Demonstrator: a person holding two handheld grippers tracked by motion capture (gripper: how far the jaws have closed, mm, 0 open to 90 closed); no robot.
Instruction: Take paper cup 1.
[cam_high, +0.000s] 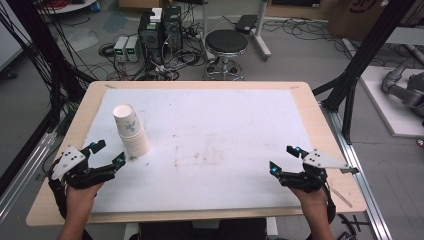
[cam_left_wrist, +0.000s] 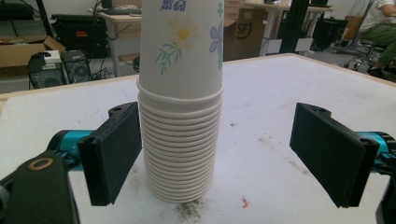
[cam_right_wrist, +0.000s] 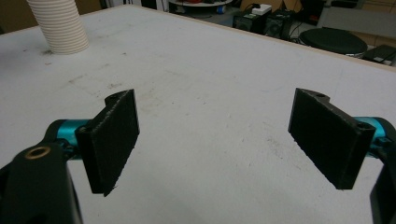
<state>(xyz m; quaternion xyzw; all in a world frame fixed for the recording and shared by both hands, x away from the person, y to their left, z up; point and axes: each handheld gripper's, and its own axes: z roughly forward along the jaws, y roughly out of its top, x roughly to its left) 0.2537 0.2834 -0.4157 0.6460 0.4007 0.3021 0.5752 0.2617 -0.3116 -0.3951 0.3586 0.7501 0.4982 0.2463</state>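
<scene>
A tall upside-down stack of white paper cups (cam_high: 131, 130) with a flower print stands on the left part of the white table top (cam_high: 210, 145). My left gripper (cam_high: 109, 153) is open just in front of it. In the left gripper view the paper cups (cam_left_wrist: 181, 116) rise between the jaws, close to the left pad (cam_left_wrist: 114, 154) and well apart from the right pad (cam_left_wrist: 329, 151); I cannot tell if the left pad touches. My right gripper (cam_high: 285, 159) is open near the front right of the table, nothing between its jaws (cam_right_wrist: 217, 140). Far off in the right gripper view is the cup stack (cam_right_wrist: 60, 25).
The table's wooden rim (cam_high: 320, 125) borders the white sheet. Beyond the far edge are a black stool (cam_high: 226, 47), electronics boxes (cam_high: 150, 35) and cables on the floor. Black frame posts (cam_high: 360, 65) stand at both sides.
</scene>
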